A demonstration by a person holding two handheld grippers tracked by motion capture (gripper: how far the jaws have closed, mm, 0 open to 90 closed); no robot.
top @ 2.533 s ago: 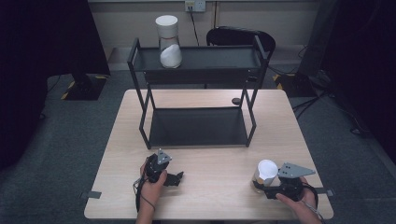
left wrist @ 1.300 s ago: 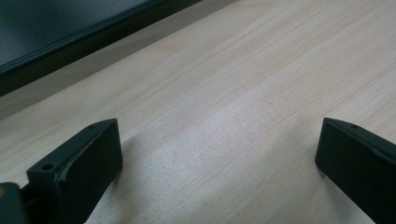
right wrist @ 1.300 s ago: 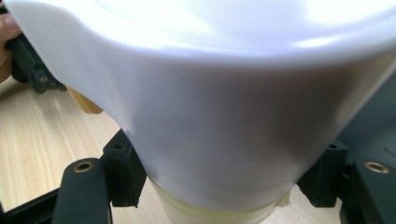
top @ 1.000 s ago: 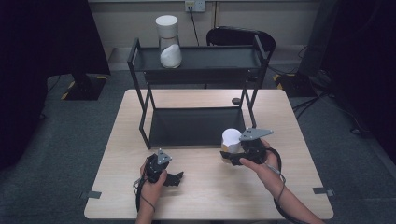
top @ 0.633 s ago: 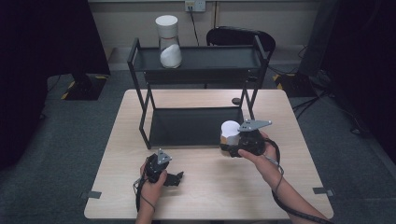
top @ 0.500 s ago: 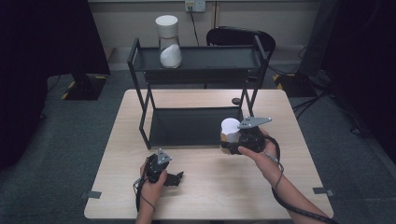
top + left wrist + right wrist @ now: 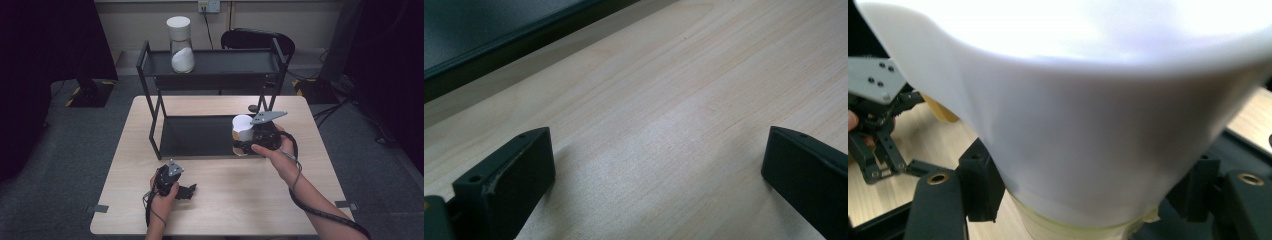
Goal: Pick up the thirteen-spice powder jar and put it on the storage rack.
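White cup [image 7: 243,129] with a tan band at its base sits clamped in the right gripper [image 7: 248,142], held above the table [image 7: 240,200] at the front right corner of the black rack's lower shelf [image 7: 197,135]. In the right gripper view the cup [image 7: 1088,125] looms close, its wall pinched in and buckled between the two black jaws — they press on it low down, just above the tan band, so the grip is firm.

Nearest the person, the left gripper [image 7: 186,191] rests on the table near the front edge, a hand [image 7: 162,195] wrapped around its body and a cable trailing back from it. Its jaws stand wide apart with nothing between them; the left gripper view shows only bare light wood [image 7: 664,130] in the gap and the dark edge of the rack's lower shelf [image 7: 499,35] beyond. That same left gripper [image 7: 878,130] appears off to the side in the right gripper view, well apart from the cup.

Farther back, the right forearm [image 7: 310,200] reaches in from the lower right, the grey three-cornered plate [image 7: 269,117] riding on top of the gripper just beside the cup's rim. A small dark round object [image 7: 253,108] lies on the table behind the cup, near the rack's right leg.

Farthest off, on the rack's upper shelf [image 7: 225,62], a tall clear jar [image 7: 180,45] with a white lid stands upright toward the left end — white contents fill its lower part. A black chair [image 7: 257,40] stands behind the rack.
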